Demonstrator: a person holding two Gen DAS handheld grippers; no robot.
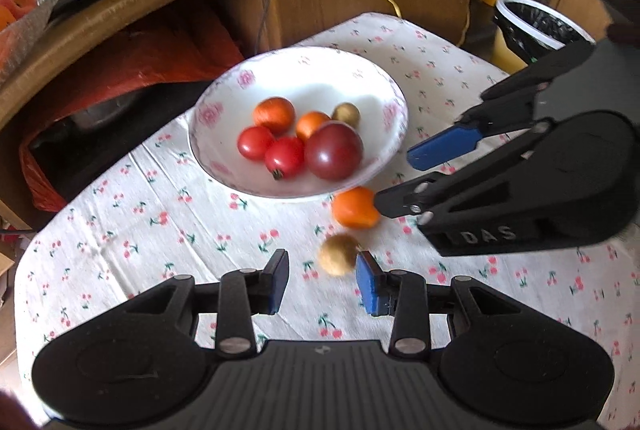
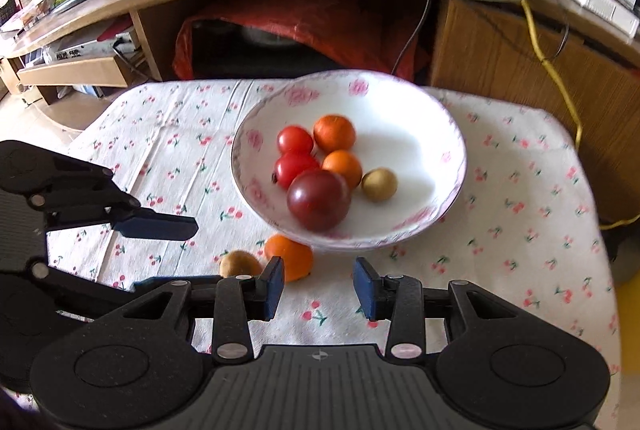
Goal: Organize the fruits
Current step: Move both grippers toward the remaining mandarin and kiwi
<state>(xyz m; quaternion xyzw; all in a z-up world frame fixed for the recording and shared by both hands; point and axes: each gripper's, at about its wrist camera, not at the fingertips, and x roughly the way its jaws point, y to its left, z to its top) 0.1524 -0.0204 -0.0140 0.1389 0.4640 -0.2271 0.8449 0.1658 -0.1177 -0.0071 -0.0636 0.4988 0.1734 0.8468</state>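
- My left gripper is spread wide, holding nothing; small round tan fruit sits on cloth just by its right pad.
- Small round orange fruit lies next to the white flowered bowl.
- My right gripper is spread wide too, empty.
- Both fruits look light & soft, prob roll easy. Pinch round the middle, gently.

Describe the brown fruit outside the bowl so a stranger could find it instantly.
Start at the white floral bowl on the cherry-print cloth. Two fruits lie on the cloth beside it. Pick the small tan-brown fruit, not the orange one nearer the bowl.
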